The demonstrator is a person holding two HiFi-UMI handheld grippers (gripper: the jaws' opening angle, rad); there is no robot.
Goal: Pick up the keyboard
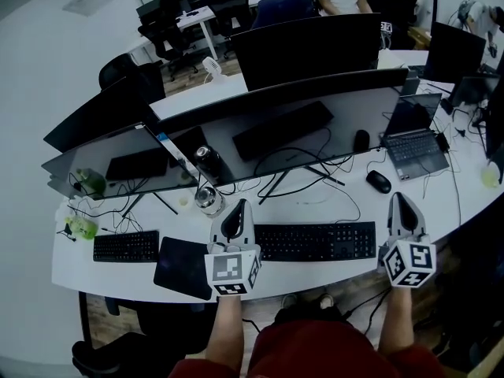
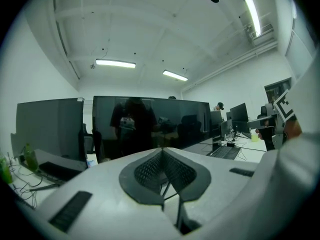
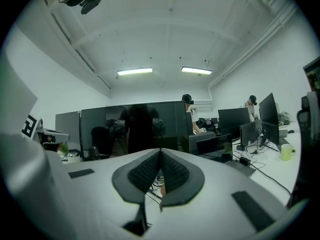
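Though pressed together on nothing, flanking the middle keyboard (image 1: 315, 241) on the desk (image 1: 331, 272): left gripper (image 1: 236, 209) and right gripper (image 1: 400, 201). Also counted: one second keyboard (image 1: 126, 246) far left, one mousepad (image 1: 183, 268), one mouse (image 1: 379, 181), one laptop (image 1: 417, 144), one glass (image 1: 209, 201) just beside the left gripper.

I hold my right gripper (image 3: 160, 156) level over a white desk (image 3: 270, 164), its jaws pressed together with nothing between them. Straight ahead stands a wide dark monitor (image 3: 135, 126), its glass mirroring a standing figure. A person in a cap (image 3: 188, 102) shows above its right edge. A second person (image 3: 251, 103) stands farther right, behind a row of smaller screens (image 3: 234, 120). An open laptop (image 3: 215, 145) sits just right of the jaws, and a pale green cup (image 3: 286, 151) stands near the frame's right edge. Two strip lights (image 3: 135, 71) glow overhead.
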